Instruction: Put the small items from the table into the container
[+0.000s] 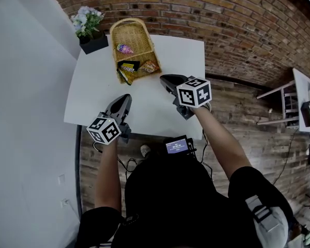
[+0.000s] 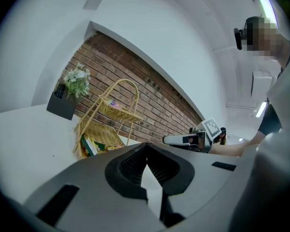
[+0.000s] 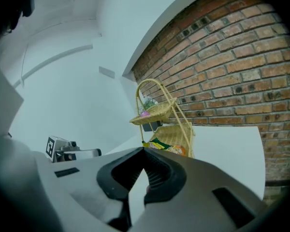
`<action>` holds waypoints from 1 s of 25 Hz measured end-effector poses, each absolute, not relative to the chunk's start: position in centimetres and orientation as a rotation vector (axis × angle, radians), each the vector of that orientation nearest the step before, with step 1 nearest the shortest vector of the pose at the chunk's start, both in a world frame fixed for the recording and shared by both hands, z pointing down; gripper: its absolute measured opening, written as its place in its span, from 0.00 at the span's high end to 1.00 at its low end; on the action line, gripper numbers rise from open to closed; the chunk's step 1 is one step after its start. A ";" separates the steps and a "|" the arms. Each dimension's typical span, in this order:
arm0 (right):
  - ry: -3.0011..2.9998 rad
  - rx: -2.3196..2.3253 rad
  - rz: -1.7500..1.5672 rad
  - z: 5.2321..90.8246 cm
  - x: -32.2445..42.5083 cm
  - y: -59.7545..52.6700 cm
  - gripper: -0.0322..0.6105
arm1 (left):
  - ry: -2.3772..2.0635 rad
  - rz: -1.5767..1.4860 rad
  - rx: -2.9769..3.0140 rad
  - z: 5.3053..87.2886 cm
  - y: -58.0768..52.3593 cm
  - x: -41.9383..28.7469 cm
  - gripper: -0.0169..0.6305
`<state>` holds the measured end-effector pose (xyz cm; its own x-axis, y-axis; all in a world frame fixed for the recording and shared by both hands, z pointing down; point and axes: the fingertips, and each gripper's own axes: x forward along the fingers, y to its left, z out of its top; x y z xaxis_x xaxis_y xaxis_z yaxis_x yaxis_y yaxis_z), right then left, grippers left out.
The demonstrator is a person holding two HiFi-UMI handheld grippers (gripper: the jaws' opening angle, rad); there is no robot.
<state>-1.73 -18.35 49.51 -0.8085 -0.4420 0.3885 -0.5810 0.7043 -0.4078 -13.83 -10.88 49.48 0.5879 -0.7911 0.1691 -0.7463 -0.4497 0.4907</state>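
Snack packets [image 1: 128, 66] are lying in the lower tier of the wicker basket [image 1: 137, 35], just beyond the tip of our right claw [image 1: 165, 79] and farther ahead of our left claw [image 1: 125, 99]. A pink item [image 1: 125, 48] is sitting on the upper tier. We are holding both claws fully closed over the white table [image 1: 186, 56], jaws together, gripping nothing.

left tool [image 1: 125, 99] closed, right tool [image 1: 166, 79] closed
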 end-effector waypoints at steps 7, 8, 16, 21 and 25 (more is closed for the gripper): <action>-2.626 0.805 0.836 51.6 -1.0 -16.6 0.93 | -1.228 -0.111 2.270 50.5 -10.0 -14.0 0.96; -2.624 0.806 0.842 51.8 -1.0 -16.4 0.93 | -1.227 -0.110 2.270 50.5 -9.9 -14.0 0.96; -2.614 0.811 0.847 52.4 -0.4 -15.7 0.93 | -1.216 -0.097 2.270 51.1 -9.7 -13.9 0.96; -2.606 0.815 0.859 52.8 -0.1 -15.5 0.93 | -1.211 -0.092 2.275 51.4 -9.9 -13.9 0.96; -2.607 0.812 0.861 52.7 -0.1 -15.4 0.93 | -1.207 -0.092 2.276 51.3 -9.9 -13.7 0.96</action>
